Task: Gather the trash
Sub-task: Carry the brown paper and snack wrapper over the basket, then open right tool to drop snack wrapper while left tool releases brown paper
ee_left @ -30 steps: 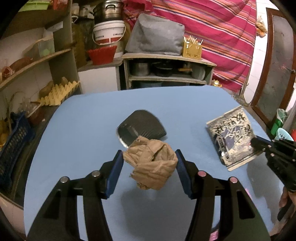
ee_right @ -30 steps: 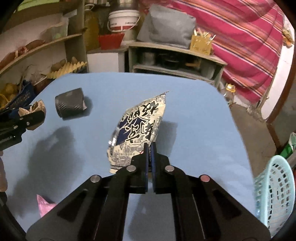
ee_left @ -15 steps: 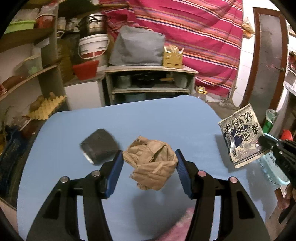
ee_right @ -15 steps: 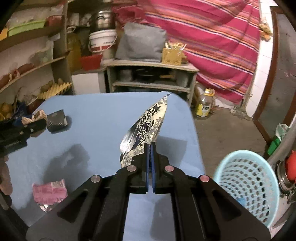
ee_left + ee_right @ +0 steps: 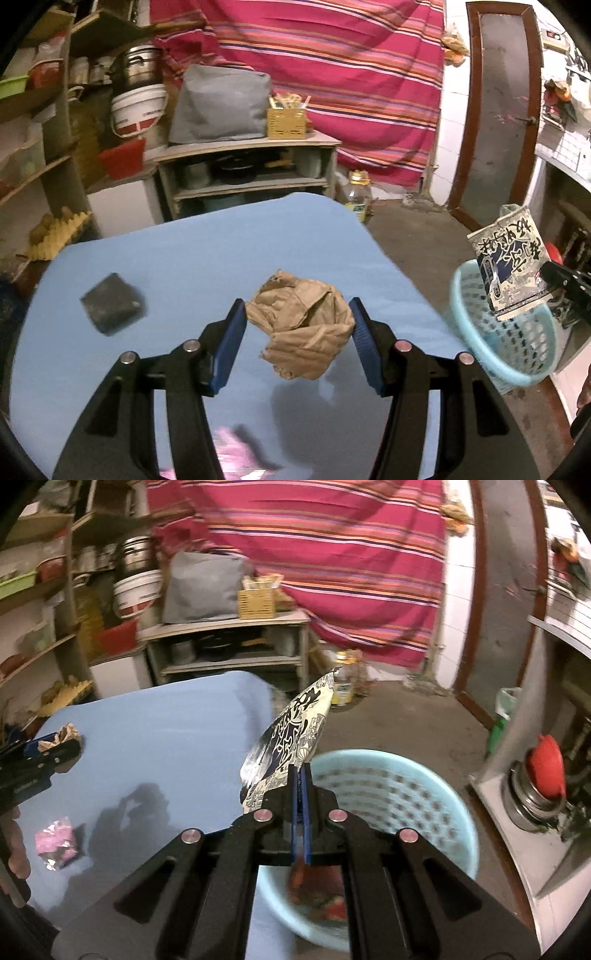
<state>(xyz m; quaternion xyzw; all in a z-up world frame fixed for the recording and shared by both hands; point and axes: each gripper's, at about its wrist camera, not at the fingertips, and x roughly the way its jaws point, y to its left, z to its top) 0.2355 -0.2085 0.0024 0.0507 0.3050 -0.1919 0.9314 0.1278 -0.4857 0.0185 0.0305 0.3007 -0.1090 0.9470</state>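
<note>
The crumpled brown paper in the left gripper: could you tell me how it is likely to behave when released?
The crumpled brown paper probably weighs little: the left gripper holds it above the blue table by its sides alone. Its creases suggest it crushes easily. Being lumpy, it should land without rolling far.

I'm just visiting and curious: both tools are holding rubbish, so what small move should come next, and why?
Probably the right gripper should open and drop its wrapper. Its jaws pinch the wrapper right above the basket, which already holds some trash, so it should fall in. The left gripper holds the paper ball over the table, further from the basket.
</note>
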